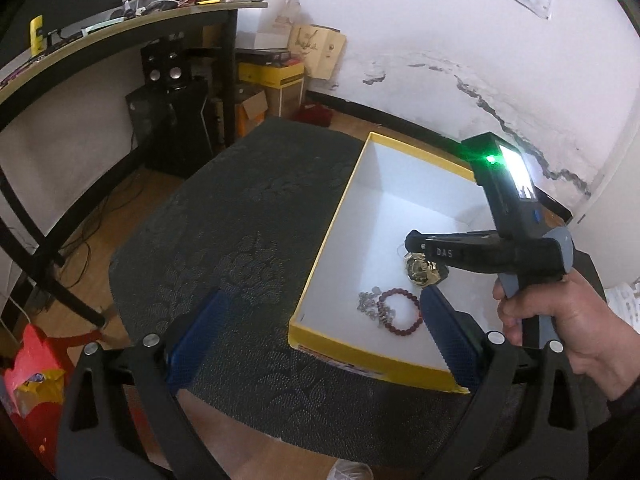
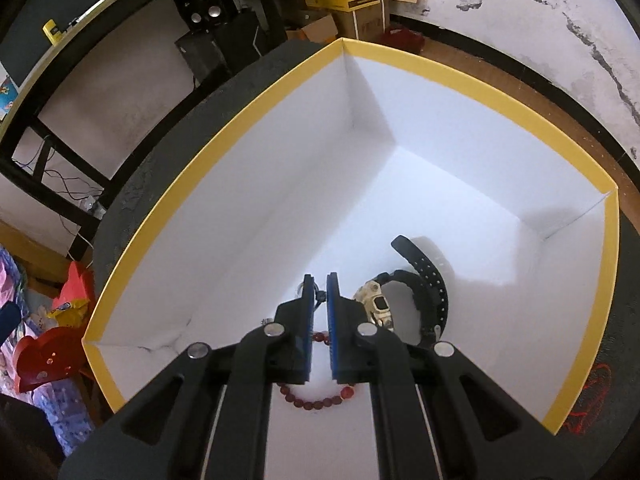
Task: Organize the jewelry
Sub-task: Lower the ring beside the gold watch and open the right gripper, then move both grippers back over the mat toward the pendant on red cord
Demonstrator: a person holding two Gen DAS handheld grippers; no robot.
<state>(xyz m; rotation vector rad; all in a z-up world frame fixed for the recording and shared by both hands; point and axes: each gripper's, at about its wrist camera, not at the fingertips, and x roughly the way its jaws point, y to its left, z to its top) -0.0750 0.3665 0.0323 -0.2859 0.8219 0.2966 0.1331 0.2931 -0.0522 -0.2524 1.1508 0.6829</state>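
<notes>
A yellow-rimmed white box (image 1: 320,256) sits on a dark patterned cloth. Inside lie a red bead bracelet (image 1: 400,312), a silver chain (image 1: 370,304) and a gold-faced watch with a black strap (image 1: 422,270). My left gripper (image 1: 320,320) is open and empty, hovering over the box's near corner. My right gripper (image 2: 320,284) is low inside the box, its jaws nearly closed on a small thin item between the tips; what it is cannot be made out. The bracelet (image 2: 316,400) lies under it and the watch (image 2: 378,306) just right of it.
The clothed table (image 1: 240,220) ends at left, with wooden floor beyond. A black desk (image 1: 120,28) with clutter, speakers (image 1: 168,68) and cardboard boxes (image 1: 276,80) stand behind. A red bag (image 1: 32,368) lies at lower left.
</notes>
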